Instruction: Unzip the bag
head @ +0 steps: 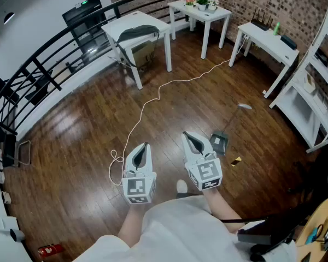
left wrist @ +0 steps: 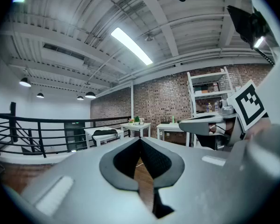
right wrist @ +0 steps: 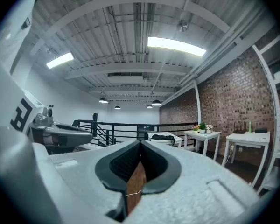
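A dark bag (head: 136,33) lies on a white table (head: 159,25) far across the room; it also shows small in the left gripper view (left wrist: 104,132) and the right gripper view (right wrist: 162,136). My left gripper (head: 145,146) and right gripper (head: 189,136) hang side by side close to my body, over the wooden floor and well short of that table. Both are shut with nothing between their jaws. From its own camera the left gripper (left wrist: 140,142) points level toward the tables, as does the right gripper (right wrist: 140,146).
A white cable (head: 153,100) snakes over the floor from the wall toward my feet. A dustpan (head: 220,142) lies just right of the right gripper. Two more white tables (head: 199,12) (head: 268,40) line the brick wall, a shelf unit (head: 317,91) stands right, a black railing (head: 54,53) left.
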The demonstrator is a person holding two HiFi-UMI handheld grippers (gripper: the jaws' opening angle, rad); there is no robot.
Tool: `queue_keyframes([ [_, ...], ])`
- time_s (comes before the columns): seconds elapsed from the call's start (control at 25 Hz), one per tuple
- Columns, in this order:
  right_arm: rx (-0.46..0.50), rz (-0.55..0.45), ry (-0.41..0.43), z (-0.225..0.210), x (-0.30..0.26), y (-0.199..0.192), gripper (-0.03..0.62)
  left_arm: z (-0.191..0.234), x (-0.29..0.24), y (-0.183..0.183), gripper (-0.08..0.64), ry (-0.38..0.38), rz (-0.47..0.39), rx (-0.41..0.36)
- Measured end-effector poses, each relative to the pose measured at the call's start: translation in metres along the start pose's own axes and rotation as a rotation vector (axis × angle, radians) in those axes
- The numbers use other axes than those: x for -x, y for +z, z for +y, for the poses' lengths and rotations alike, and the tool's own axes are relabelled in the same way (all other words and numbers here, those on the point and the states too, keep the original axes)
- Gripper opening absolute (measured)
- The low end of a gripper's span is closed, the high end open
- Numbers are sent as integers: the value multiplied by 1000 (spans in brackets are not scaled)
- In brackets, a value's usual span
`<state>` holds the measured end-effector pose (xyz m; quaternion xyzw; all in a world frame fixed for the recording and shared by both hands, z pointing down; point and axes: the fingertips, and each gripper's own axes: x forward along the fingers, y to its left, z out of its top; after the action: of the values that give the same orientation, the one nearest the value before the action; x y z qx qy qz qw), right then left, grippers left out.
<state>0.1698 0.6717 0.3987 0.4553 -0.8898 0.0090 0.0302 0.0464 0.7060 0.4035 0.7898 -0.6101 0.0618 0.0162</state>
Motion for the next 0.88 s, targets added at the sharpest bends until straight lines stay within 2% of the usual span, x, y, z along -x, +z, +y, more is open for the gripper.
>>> queue_keyframes([
  [0.16,-19,1,-14,-54,-49,2,-9,6,-68,10,17,2,-5,8],
  [0.44,-60,79,19,-100,-149,-31,-9,49,-181,-8,17,3,45,44],
  [0.68,-56,112,18,-151,-287,-44,-9,112,-317,-7,17,-35,-3,-15],
  [0.88,-41,109,37,-182,-428,-4,-9,193,-431,37,17,-99,-46,11],
])
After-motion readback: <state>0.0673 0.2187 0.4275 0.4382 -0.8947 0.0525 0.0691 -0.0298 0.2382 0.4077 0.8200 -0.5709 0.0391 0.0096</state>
